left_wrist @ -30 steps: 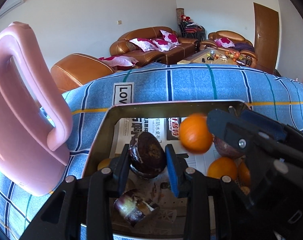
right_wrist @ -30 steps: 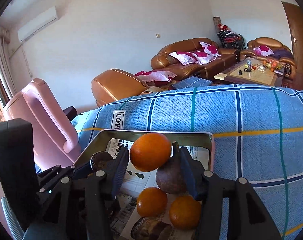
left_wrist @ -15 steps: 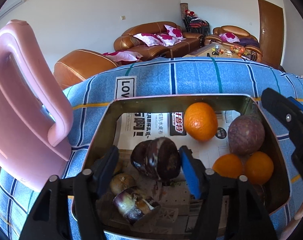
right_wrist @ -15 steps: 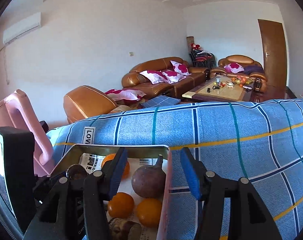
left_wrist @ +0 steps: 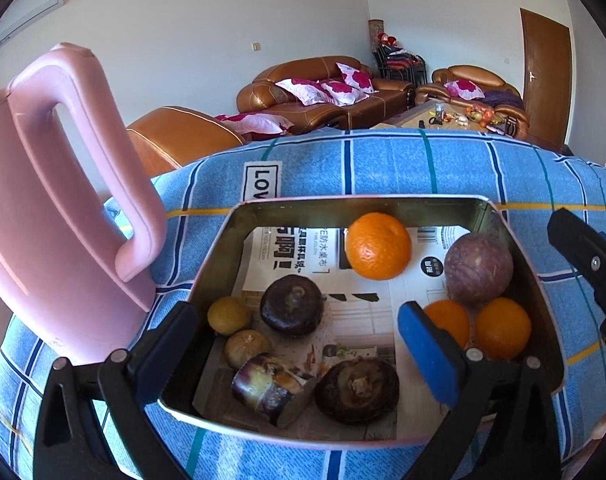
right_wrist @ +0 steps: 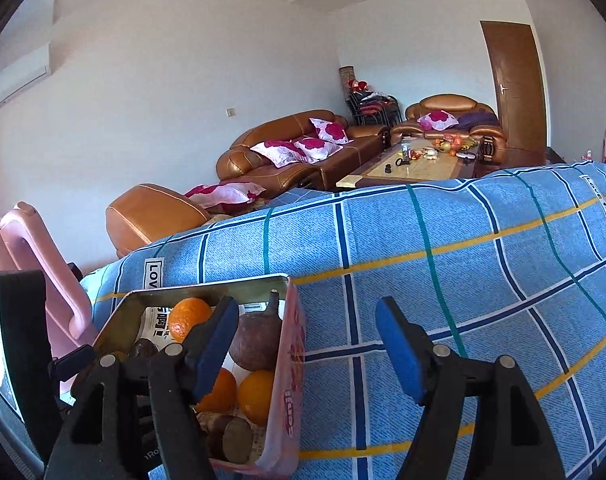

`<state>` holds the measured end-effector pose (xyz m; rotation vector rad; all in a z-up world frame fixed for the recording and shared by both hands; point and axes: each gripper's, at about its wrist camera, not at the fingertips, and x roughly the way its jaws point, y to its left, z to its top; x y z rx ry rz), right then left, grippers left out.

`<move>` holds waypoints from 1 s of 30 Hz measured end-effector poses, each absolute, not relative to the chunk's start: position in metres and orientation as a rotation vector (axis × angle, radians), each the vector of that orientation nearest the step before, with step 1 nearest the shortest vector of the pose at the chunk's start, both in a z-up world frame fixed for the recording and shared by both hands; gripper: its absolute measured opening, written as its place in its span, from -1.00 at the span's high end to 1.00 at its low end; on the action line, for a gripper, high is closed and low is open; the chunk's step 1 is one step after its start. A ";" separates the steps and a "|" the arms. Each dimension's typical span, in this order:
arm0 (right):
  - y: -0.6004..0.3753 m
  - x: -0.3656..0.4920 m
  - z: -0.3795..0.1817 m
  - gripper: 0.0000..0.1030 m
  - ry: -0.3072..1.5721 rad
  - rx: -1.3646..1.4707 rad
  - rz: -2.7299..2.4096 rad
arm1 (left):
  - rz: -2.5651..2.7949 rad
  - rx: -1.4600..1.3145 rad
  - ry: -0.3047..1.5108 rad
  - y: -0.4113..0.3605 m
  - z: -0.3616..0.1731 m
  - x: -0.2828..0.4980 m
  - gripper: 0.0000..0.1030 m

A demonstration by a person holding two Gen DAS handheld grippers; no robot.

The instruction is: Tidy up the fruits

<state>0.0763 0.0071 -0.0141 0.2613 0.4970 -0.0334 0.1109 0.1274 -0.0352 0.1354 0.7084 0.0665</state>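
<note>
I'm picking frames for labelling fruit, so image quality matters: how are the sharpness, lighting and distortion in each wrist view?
Left wrist view: sharp, no motion blur; sunlight falls on the large orange and the tin's newspaper lining, dark fruit keeps detail. Right wrist view: also sharp, bright daylight; fisheye bends the blue checked cloth and darkens corners; the tin is half hidden by a jaw.

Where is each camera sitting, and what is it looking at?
Left wrist: sits on the left tool, looking down into the tin of fruit; both open fingers show, nothing between them.
Right wrist: sits on the right tool, looking across the blue cloth toward the sofas; its open fingers show, empty.
Both see: the tin, the big orange, the pink chair.
</note>
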 end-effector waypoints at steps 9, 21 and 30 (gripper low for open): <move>0.014 0.039 -0.004 -0.42 0.391 0.190 -0.060 | 0.091 0.181 0.533 0.121 -0.017 0.072 -1.00; 0.037 0.000 0.007 -0.48 0.272 0.040 -0.072 | 0.104 0.095 0.484 0.135 -0.010 0.035 -1.00; 0.033 -0.011 0.007 -0.50 0.274 0.064 -0.068 | 0.104 0.099 0.465 0.131 -0.010 0.026 -1.00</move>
